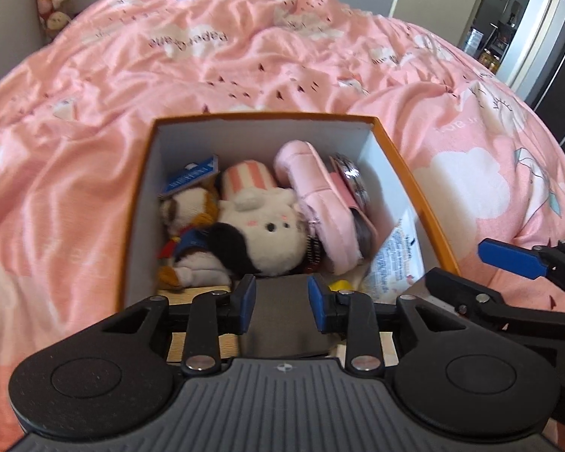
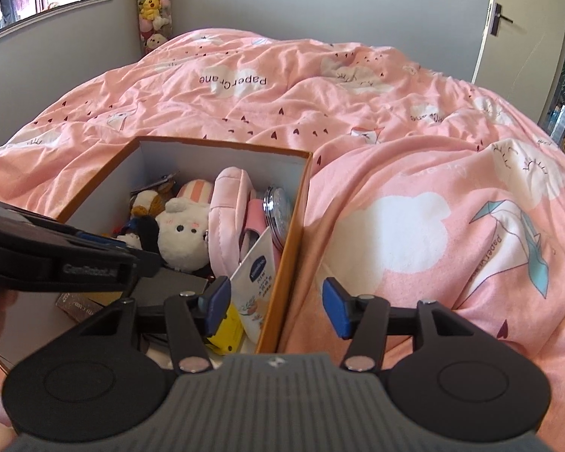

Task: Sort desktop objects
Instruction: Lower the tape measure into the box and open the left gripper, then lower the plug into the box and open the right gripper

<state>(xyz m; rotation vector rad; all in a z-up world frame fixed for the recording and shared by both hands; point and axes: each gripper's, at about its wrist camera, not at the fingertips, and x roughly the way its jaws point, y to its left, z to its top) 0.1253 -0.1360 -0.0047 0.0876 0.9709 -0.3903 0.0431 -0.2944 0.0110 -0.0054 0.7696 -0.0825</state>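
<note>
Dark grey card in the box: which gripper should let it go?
Left. The left gripper holds the dark grey card over the orange box; the right gripper straddles its wall, jaws open, empty.

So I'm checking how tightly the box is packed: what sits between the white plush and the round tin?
In both wrist views a pink pouch stands between the white plush and the round tin.

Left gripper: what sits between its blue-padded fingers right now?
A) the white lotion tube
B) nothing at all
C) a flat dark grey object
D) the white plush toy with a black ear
C: in the left wrist view, the left gripper has a flat dark grey object filling the gap between its pads, over the near end of the orange cardboard box.
</note>
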